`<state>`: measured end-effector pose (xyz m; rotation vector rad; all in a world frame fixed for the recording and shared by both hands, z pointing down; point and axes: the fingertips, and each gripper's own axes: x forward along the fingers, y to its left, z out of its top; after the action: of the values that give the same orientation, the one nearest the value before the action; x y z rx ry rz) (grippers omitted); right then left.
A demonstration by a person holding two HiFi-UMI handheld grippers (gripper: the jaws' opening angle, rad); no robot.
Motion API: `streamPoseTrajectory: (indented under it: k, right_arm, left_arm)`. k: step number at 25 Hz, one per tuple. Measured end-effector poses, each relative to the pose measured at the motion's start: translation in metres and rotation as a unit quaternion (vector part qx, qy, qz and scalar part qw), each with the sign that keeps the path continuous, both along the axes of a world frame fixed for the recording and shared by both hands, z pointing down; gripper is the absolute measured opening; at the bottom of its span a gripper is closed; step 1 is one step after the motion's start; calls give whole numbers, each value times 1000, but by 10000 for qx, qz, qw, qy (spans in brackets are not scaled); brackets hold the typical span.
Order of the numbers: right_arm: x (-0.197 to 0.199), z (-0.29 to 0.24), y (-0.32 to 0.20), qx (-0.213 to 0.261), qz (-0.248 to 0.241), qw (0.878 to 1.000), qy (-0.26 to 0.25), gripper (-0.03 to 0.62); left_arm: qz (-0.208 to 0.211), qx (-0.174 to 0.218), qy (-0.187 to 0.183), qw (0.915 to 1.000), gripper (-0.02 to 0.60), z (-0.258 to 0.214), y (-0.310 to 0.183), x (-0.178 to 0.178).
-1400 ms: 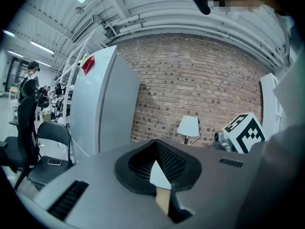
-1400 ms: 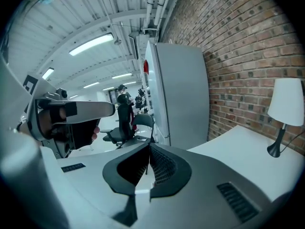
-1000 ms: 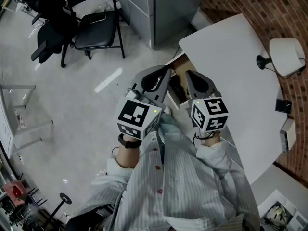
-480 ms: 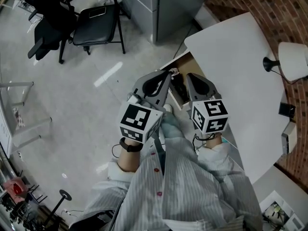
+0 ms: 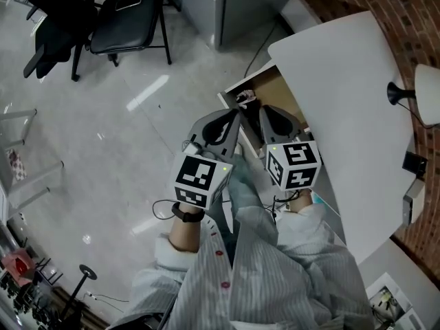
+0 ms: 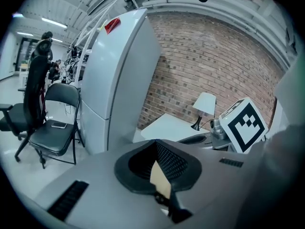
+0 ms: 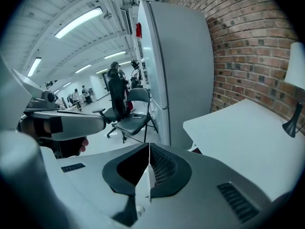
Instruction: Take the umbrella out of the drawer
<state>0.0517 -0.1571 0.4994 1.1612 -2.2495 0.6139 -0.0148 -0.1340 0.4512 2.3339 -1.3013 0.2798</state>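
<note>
A red brick wall (image 5: 409, 9) backs a white surface (image 5: 344, 95) bearing a lamp (image 5: 427, 96). A tall grey cabinet (image 5: 234, 5) and black folding chair (image 5: 127, 29) stand on the pale glossy floor (image 5: 103, 122); ceiling strip lights (image 7: 78, 23) glow.

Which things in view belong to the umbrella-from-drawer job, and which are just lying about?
Job:
- open drawer; the umbrella cannot be made out in it
- left tongs, shut, empty
- right tongs, shut, empty

Lying about:
- white table
- lamp
- folding chair
- tall grey cabinet
</note>
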Motion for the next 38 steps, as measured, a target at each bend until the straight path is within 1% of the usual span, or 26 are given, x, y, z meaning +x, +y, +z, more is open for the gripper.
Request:
streamPoseTrajectory:
  k: [4,11,18,20,23,26,32,34,37,38]
  right_arm:
    - [-4,37,0,-141,-90,9999,38,37]
    - [-2,101,6,-497,-222,9982,245,37]
    - [-1,159,3,-737,-334,9956,463,37]
    - [-1,175,4,-846,-370,9944,513,37]
    - [-3,202,7,-1050,-550,9912,584,37]
    - [1,232,11,-1169,-662,9884,706,38]
    - [17,277,21,-1562,-748,9798,998,40]
    - [21,287,23,-1706,-754,9763,1098,40]
    - [23,293,22,-1791,-722,9731,1253,43]
    - [24,296,22,-1818,-713,9723,1282,55]
  left_arm:
    - [109,-109,-54,9999,9,32,0,5]
    - [29,-412,-8,9991,9,87,0,3]
    - [34,-786,-141,9968,9,147,0,0]
    - [21,-886,-135,9960,9,163,0,1]
    - [11,-1053,-141,9943,9,187,0,5]
    - [30,-1179,-117,9929,9,211,2,13]
    - [147,-1413,-75,9898,9,244,5,24]
    - [108,-1520,-50,9883,9,250,5,24]
    - [38,-1661,16,9861,9,253,4,20]
    - [23,-1706,23,9853,9,256,3,19]
